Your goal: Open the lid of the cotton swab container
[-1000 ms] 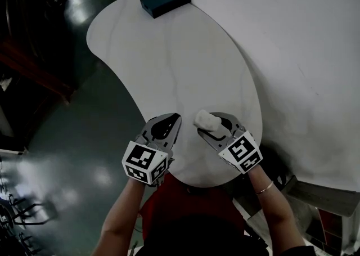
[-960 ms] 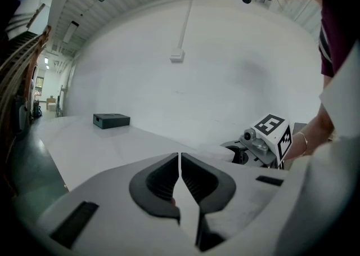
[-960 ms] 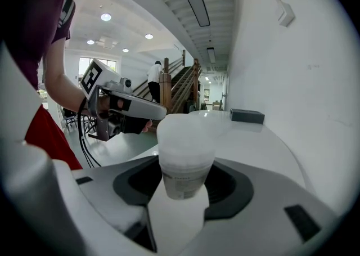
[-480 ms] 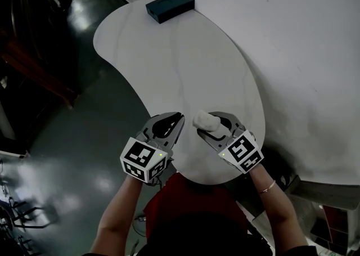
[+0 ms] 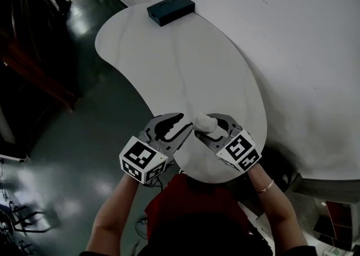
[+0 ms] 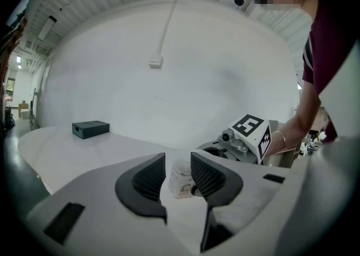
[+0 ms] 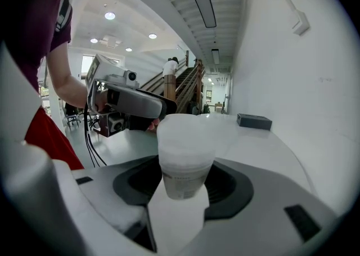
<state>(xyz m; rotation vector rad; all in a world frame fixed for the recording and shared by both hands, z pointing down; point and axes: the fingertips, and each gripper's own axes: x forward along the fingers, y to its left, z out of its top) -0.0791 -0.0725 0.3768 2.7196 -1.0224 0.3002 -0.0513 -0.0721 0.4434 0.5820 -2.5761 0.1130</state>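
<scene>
As R gripper point(image 7: 183, 184) clamps swab container point(image 7: 183, 151), L gripper point(image 6: 178, 171) jaws opening, empty.

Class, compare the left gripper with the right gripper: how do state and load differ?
The right gripper is shut on the upright cotton swab container; the left gripper holds nothing. The left gripper's jaws are opening, the container just beyond them; the right gripper's press its sides. Both carry marker cubes.

Dark box point(image 5: 170, 9) at table's point(image 5: 180, 63) far end; glossy floor point(image 5: 67, 137).

Left hand-held gripper point(image 5: 184, 124) opening, empty, right hand-held gripper point(image 5: 206, 126) clamping container point(image 7: 184, 153)
</scene>
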